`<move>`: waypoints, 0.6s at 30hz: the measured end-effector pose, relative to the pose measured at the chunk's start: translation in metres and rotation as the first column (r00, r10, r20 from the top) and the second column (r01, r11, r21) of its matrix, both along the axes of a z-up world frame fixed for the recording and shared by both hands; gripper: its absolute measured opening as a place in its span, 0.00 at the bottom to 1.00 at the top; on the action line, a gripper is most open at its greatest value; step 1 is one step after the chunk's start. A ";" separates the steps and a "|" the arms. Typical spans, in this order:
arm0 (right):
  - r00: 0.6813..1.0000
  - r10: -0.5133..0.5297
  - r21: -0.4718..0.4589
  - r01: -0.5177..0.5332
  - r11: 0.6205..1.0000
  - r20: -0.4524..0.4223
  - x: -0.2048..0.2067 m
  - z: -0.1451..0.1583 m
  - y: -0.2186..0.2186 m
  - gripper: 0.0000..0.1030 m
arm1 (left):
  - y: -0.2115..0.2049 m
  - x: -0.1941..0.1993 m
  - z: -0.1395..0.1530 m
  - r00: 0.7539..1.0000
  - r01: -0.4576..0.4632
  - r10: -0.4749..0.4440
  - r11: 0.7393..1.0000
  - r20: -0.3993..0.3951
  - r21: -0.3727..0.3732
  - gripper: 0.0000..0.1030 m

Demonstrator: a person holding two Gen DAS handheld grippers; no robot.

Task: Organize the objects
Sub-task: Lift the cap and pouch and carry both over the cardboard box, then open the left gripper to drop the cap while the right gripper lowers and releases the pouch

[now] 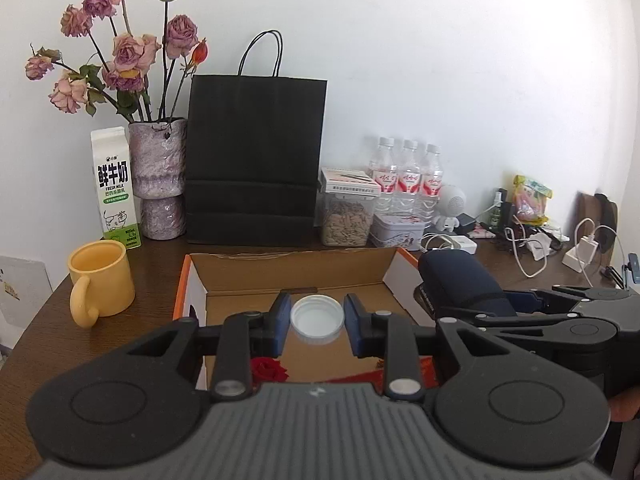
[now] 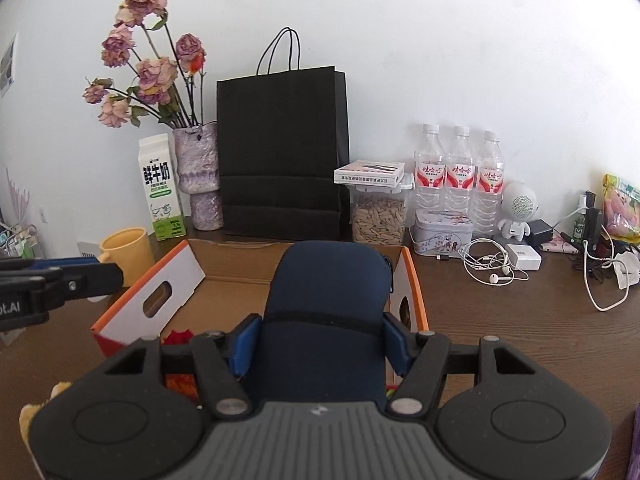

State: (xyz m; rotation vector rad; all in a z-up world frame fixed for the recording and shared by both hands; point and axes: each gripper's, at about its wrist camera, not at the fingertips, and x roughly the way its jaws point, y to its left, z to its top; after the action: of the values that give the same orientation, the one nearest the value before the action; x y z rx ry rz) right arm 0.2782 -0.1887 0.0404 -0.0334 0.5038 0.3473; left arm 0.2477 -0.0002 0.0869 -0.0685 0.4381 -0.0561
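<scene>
Nearest the lens, the left tool [image 1: 317, 324] is clamped on a white plastic cap [image 1: 317, 319], rim against both pads, above the open cardboard box [image 1: 294, 271]; the cap looks light, stiff and slick, best pinched across its ribbed edge. The right tool [image 2: 322, 346] grips a navy soft pouch [image 2: 326, 304] by its flanks at twelve o'clock over the same box on the bench [image 2: 500, 320]. The pouch looks padded and yielding, so a mid-body hold suits it.

I'm gripping the navy pouch [image 2: 324, 312] in my right gripper [image 2: 320, 344] | hovering over the open cardboard box [image 2: 240, 268] | left gripper [image 2: 108, 274] showing at far left
</scene>
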 end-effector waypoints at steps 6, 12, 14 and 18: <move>0.998 -0.014 -0.017 0.013 1.000 -0.055 0.064 -0.010 0.013 0.61 | 0.009 0.061 -0.009 0.993 -0.081 0.083 0.996 -0.088 0.035 0.29; 0.990 -0.036 -0.046 0.030 0.998 -0.135 0.110 -0.036 0.025 0.61 | 0.021 0.108 -0.031 0.966 -0.141 0.150 0.988 -0.211 0.056 0.29; 0.986 -0.037 -0.054 0.029 0.998 -0.163 0.120 -0.045 0.028 0.61 | 0.024 0.118 -0.042 0.955 -0.154 0.164 0.986 -0.247 0.061 0.29; 0.977 -0.023 -0.067 0.009 0.998 -0.211 0.129 -0.061 0.032 0.64 | 0.027 0.130 -0.059 0.943 -0.143 0.157 0.987 -0.293 0.070 0.31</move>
State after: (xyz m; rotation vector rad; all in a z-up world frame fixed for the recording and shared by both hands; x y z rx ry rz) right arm 0.4072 -0.1569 -0.0202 -0.0569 0.7261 0.3203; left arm 0.3774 0.0267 0.0274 -0.0635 0.7343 0.1165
